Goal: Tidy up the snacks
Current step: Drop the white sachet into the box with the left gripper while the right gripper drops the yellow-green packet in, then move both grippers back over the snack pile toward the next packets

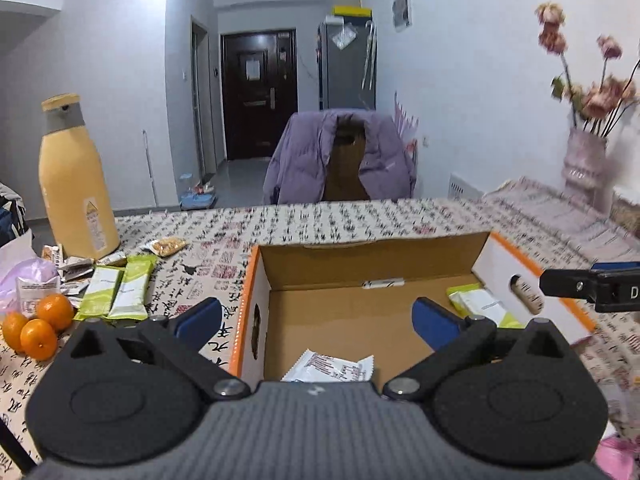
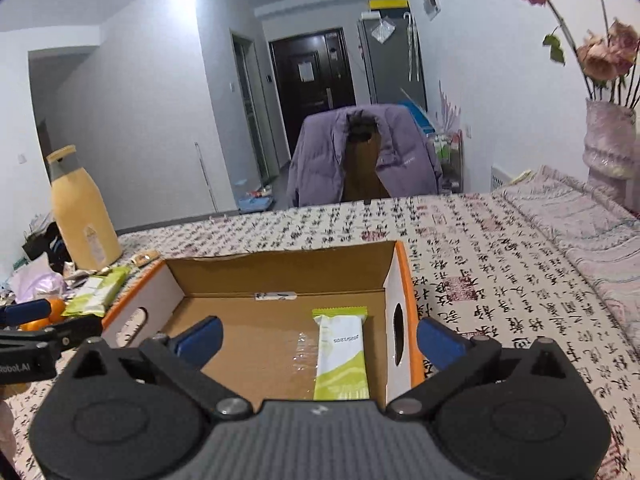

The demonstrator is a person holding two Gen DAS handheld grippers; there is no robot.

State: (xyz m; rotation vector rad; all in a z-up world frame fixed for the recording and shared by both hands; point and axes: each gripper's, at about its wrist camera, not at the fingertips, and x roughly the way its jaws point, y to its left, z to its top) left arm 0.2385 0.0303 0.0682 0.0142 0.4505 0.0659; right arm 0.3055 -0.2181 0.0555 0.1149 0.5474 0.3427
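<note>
**Over the box: both grippers empty, two snacks inside**

Over the near edge of the box (image 1: 372,264), the left gripper (image 1: 316,320) hangs with its blue fingers (image 1: 200,318) spread wide, nothing between them. Right gripper (image 2: 318,338) likewise: fingers (image 2: 438,342) wide apart and empty, hovering over the box's near right part. Its tip shows at the right edge of the left view.

Box: open cardboard, orange-edged white sides with oval hand holes, sitting on a tablecloth (image 2: 480,264) printed with calligraphy.

Inside the box:
- green bar (image 2: 340,354), lying flat along the right wall, long axis running near to far.
- white packet (image 1: 330,368) with red print, flat at the near left of the floor, partly hidden behind the left gripper's body.

Outside, left of the box on the cloth:
- two more green bars (image 1: 116,290), side by side.
- small nut pack (image 1: 166,246) farther back.
- several small wrappers (image 1: 68,266) at the foot of a tall yellow bottle (image 1: 74,184); blurred, probably more snacks.
- three oranges (image 1: 38,326) at the near left, touching one another.

Far right: vase (image 2: 610,148) of dried flowers. Beyond the table, a chair with a purple jacket (image 2: 360,156) draped over it.
</note>
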